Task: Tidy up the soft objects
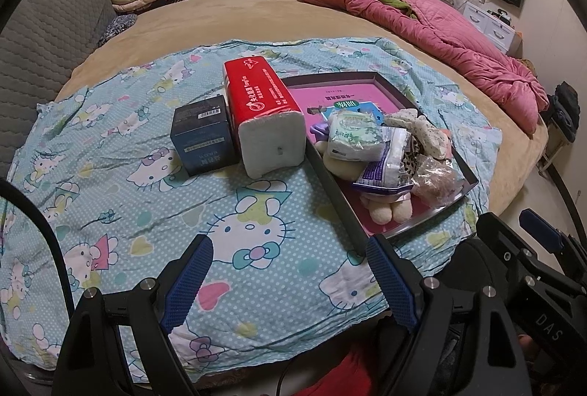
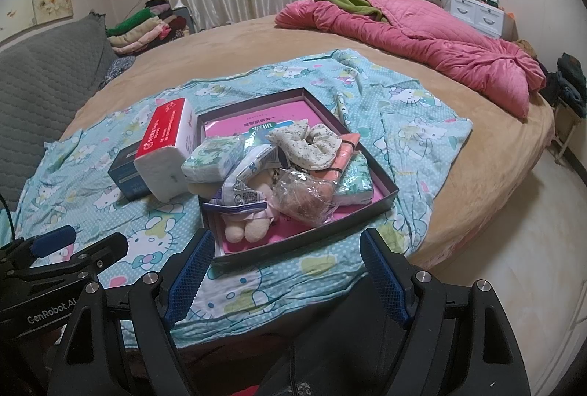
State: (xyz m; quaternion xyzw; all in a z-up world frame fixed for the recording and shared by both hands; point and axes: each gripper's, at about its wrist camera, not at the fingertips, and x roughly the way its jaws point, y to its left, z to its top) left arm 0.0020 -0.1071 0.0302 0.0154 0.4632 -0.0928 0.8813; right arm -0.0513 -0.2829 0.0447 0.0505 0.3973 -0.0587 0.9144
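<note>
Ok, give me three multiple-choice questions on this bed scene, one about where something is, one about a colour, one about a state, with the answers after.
1. Where does the dark blue box stand?
A. Inside the tray
B. On the patterned sheet, beside the red tissue pack
C. On the pink quilt

2. What colour is the wrapper on top of the tissue pack?
A. Red
B. Green
C. Yellow

3. How do the jaws of the right gripper stand?
A. Shut on the scrunchie
B. Shut on nothing
C. Open, holding nothing

Answers:
1 B, the box sits on the patterned sheet against the pack's side, outside the tray.
2 A, its top face is red with white print.
3 C, its blue pads stand apart with only bedding between them.
</note>
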